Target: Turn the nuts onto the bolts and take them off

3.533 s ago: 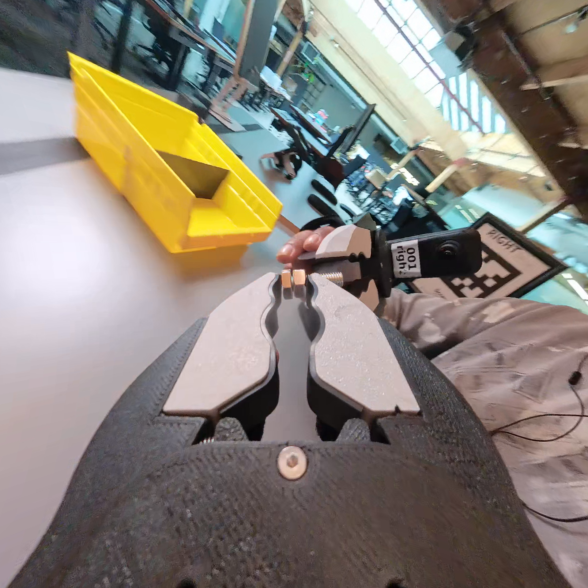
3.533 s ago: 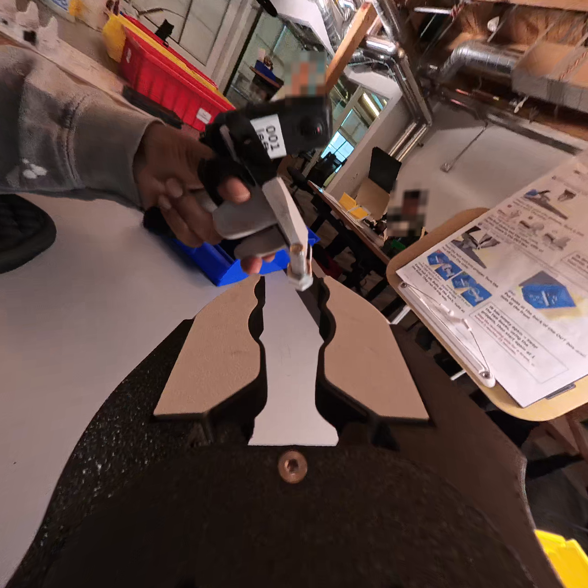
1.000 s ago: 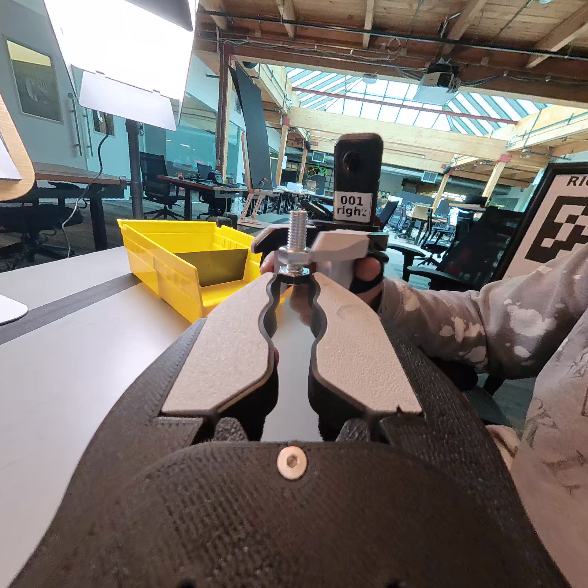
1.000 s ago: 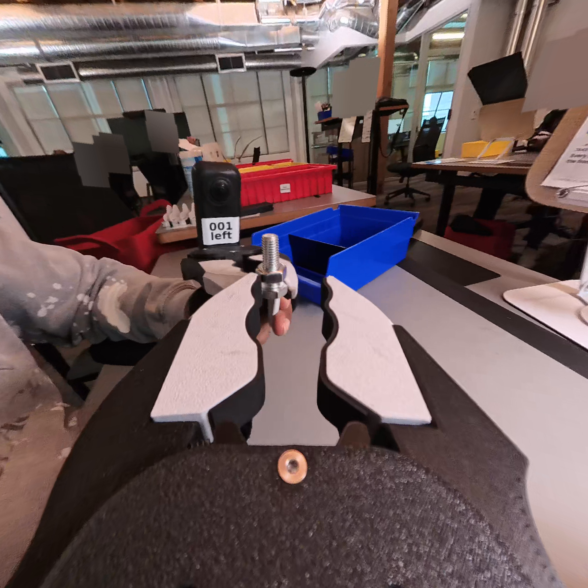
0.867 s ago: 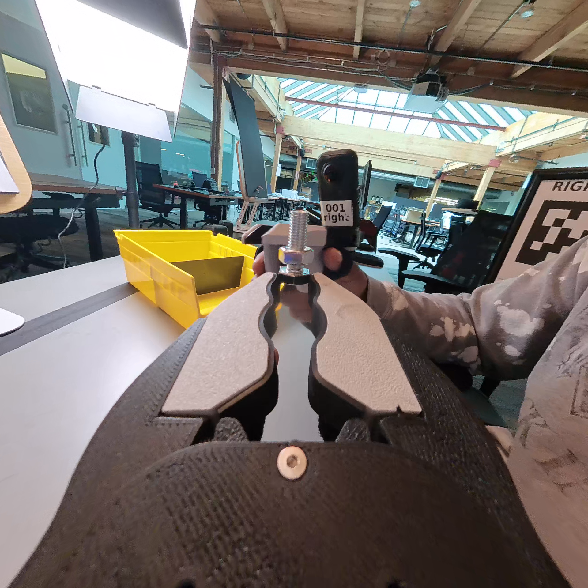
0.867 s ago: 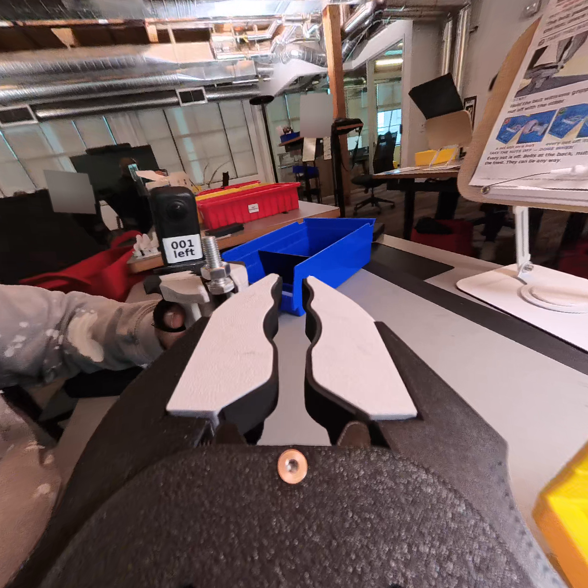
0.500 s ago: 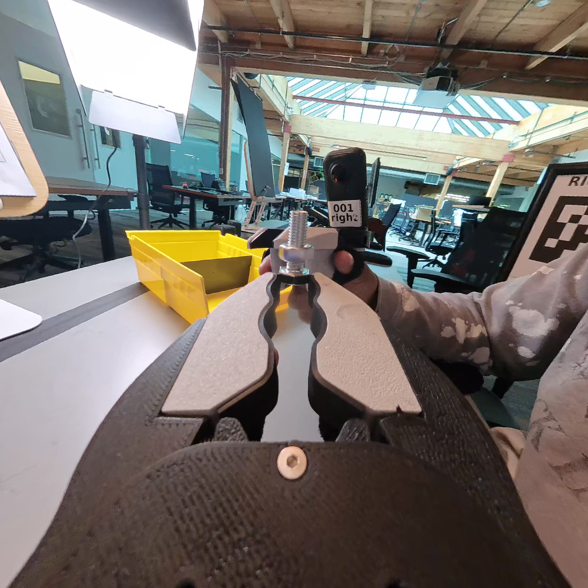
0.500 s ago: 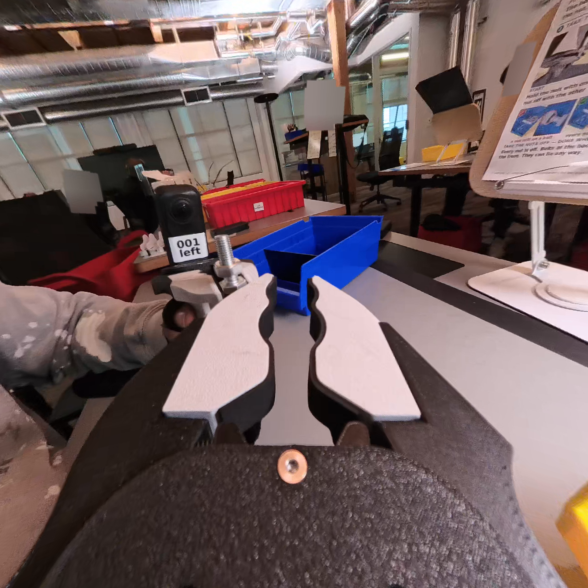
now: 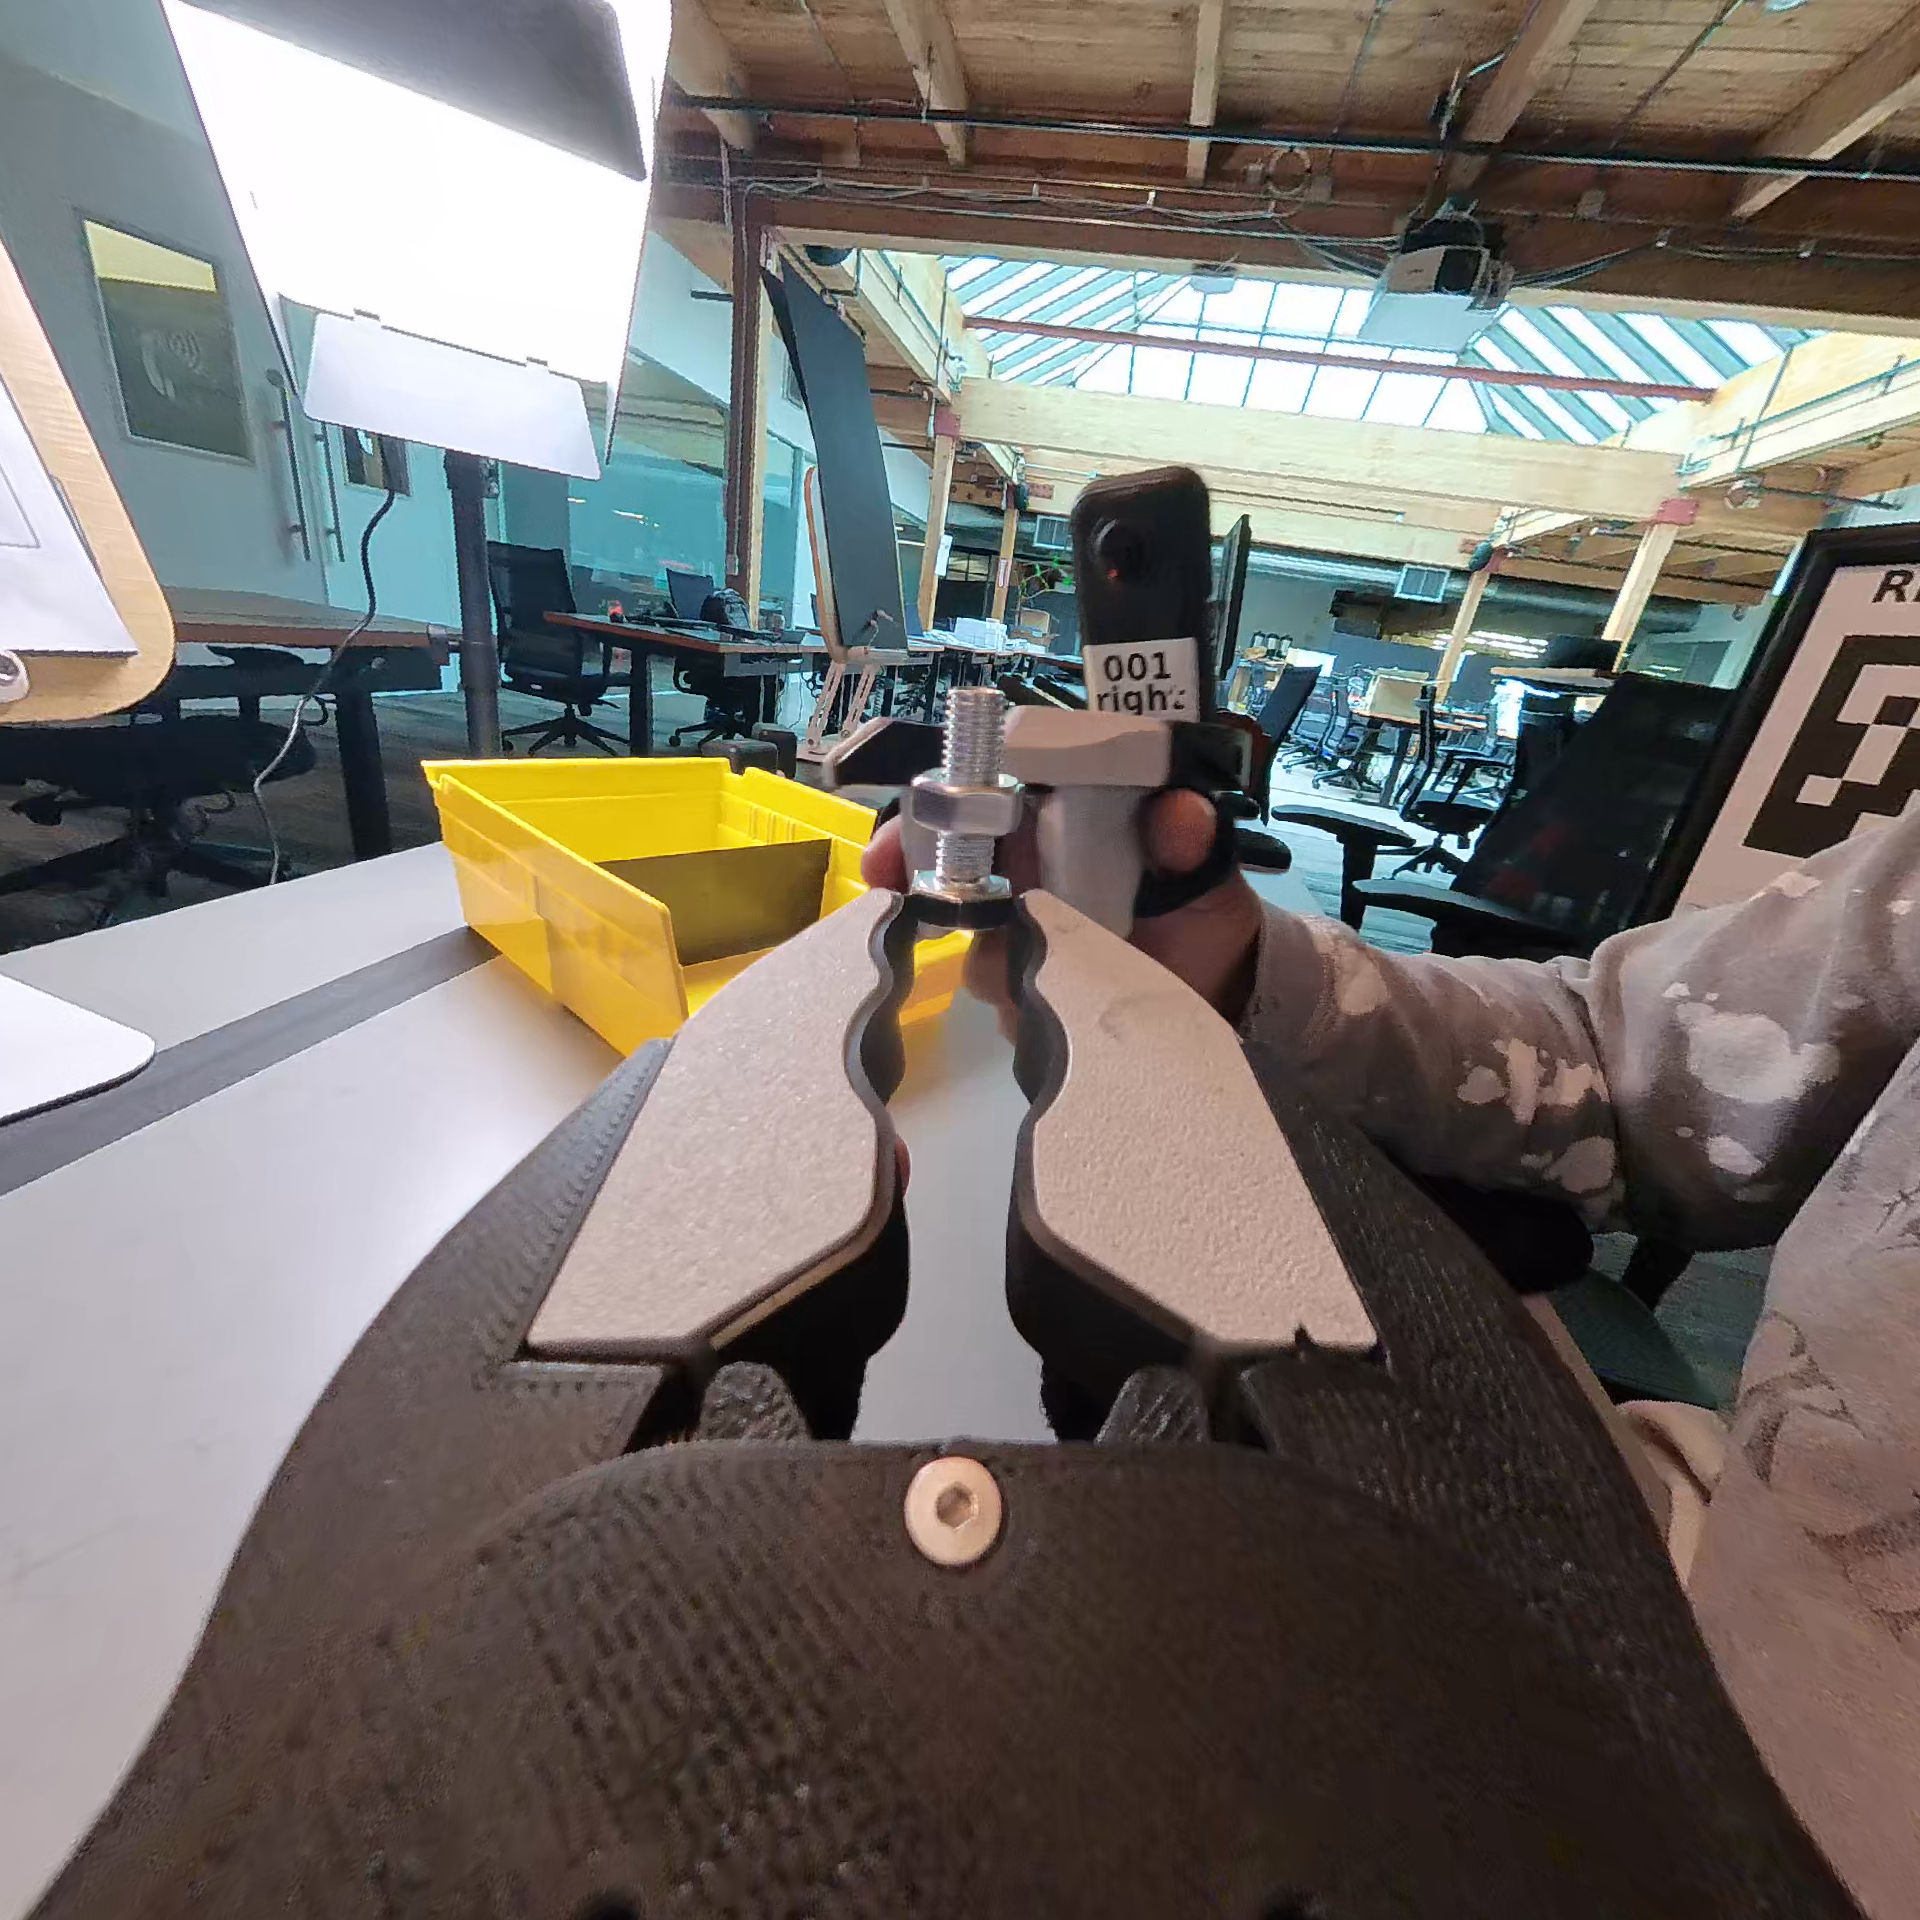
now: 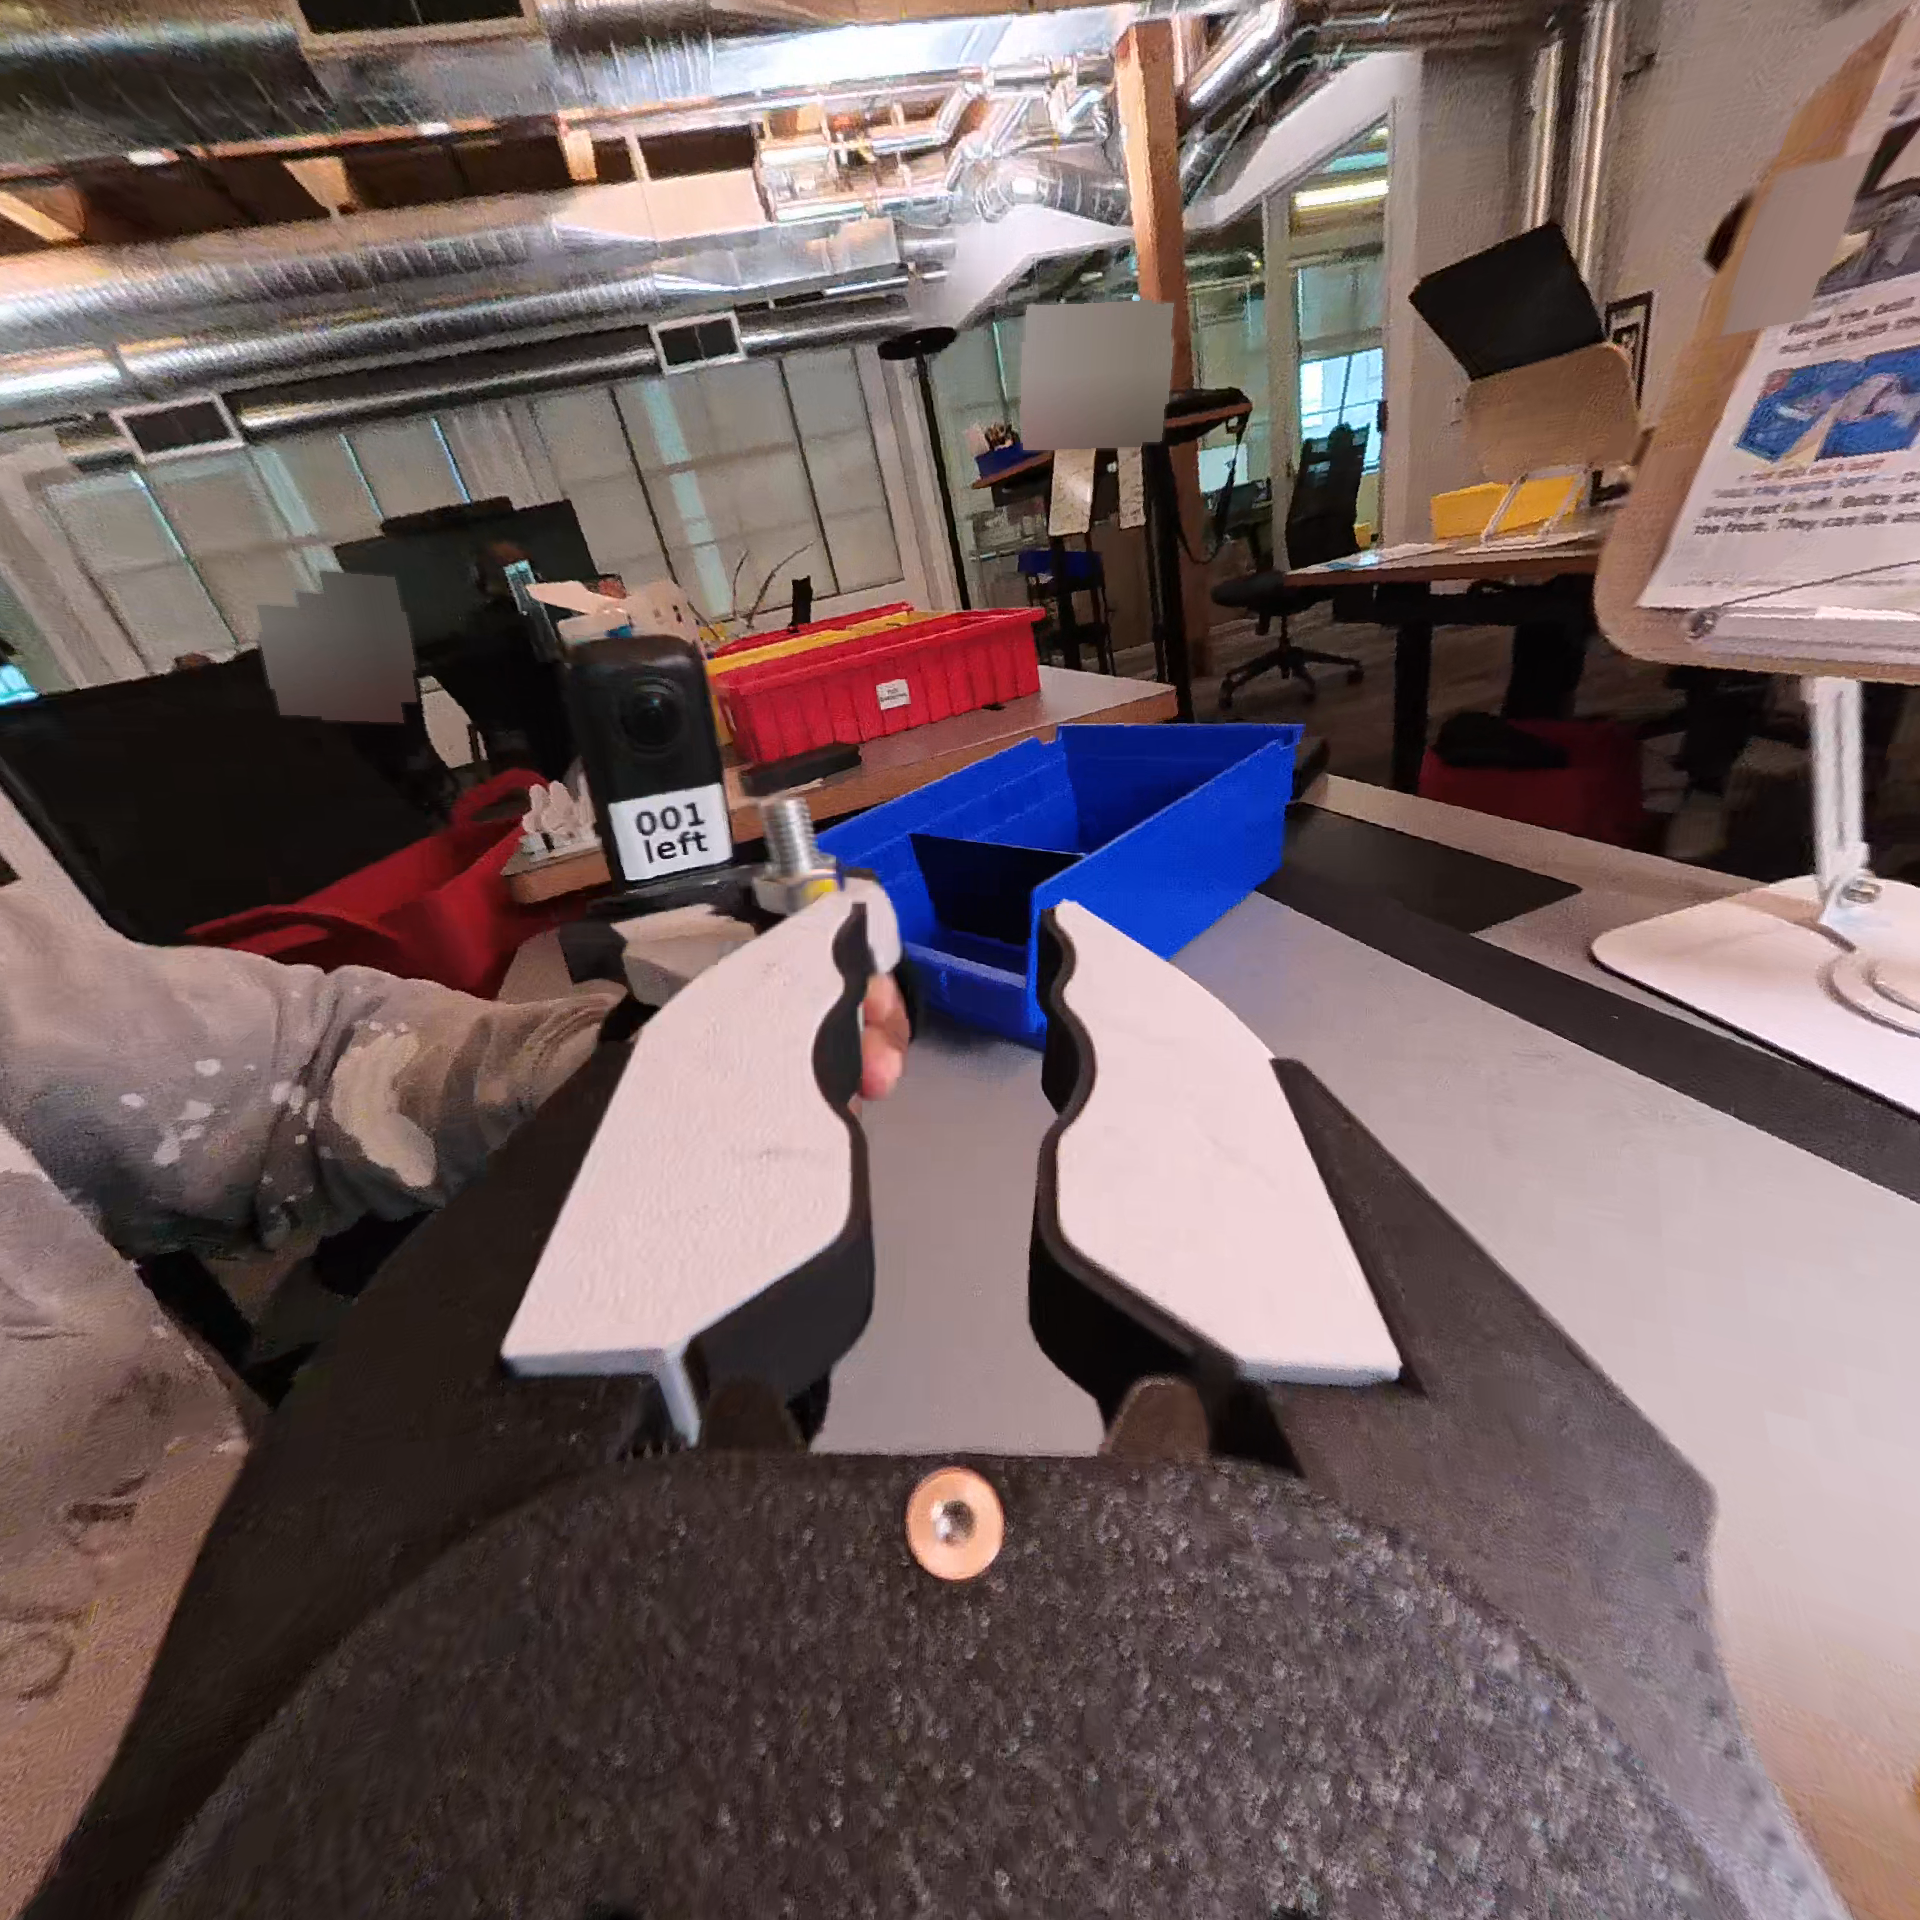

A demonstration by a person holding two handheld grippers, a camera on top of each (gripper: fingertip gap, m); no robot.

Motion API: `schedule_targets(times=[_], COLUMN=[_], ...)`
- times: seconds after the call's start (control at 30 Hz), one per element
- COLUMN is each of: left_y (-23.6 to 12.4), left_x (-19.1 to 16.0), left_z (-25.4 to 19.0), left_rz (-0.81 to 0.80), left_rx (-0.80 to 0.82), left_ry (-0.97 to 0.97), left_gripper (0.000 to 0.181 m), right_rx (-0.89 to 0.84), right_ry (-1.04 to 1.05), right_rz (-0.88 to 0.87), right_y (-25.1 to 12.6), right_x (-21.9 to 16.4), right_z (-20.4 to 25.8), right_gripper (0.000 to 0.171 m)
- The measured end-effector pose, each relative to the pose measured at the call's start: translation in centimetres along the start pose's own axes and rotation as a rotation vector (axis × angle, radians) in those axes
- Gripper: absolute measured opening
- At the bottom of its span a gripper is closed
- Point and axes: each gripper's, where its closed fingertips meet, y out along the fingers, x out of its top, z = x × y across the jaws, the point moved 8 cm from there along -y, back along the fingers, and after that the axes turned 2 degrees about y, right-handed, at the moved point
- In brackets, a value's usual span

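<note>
Two bins sit on my grey counter [image 9: 208, 1195]: a yellow bin [image 9: 582, 894] ahead of my left gripper [image 9: 961, 914] and a blue bin [image 10: 1132, 831] ahead of my right gripper [image 10: 951, 925]. My left jaws are clenched on the head of an upright bolt [image 9: 971, 790]. A nut [image 9: 964, 805] sits partway down its thread. My right jaws are released, spread apart just beside the bolt.
</note>
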Motion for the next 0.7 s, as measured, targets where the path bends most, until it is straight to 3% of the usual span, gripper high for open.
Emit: schedule_targets(times=[0.2, 0.23, 0.3, 0.47, 0.6, 0.67, 0.7], left_y=[0.2, 0.0, 0.0, 0.1, 0.2, -0.1, -0.2], left_x=[-0.2, -0.1, 0.3, -0.2, -0.2, 0.1, 0.2], left_z=[-0.2, -0.3, -0.4, 0.0, -0.3, 0.0, 0.0], left_rz=[0.014, -0.004, -0.006, 0.012, 0.021, -0.005, -0.005], left_rx=[0.004, -0.024, -0.023, 0.005, 0.014, -0.005, 0.004], left_ry=[0.01, 0.006, 0.017, 0.0, 0.011, -0.007, 0.005], left_gripper=[0.018, 0.018, 0.018, 0.018, 0.018, 0.018, 0.018], right_rx=[0.049, 0.015, -0.087, 0.051, 0.037, -0.025, -0.049], right_ry=[-0.025, 0.0, 0.013, -0.023, -0.062, -0.007, 0.002], right_rz=[0.04, 0.031, -0.013, 0.006, 0.051, 0.007, -0.023], right_y=[1.5, 1.1, 0.0, 0.6, 1.6, 0.8, 0.2], right_x=[-0.8, -0.6, -0.3, 0.0, -0.8, -0.4, -0.1], right_z=[1.6, 0.9, -0.8, 1.2, 1.6, 0.4, -0.3], right_gripper=[0.037, 0.02, 0.01, 0.035, 0.039, 0.016, 0.015])
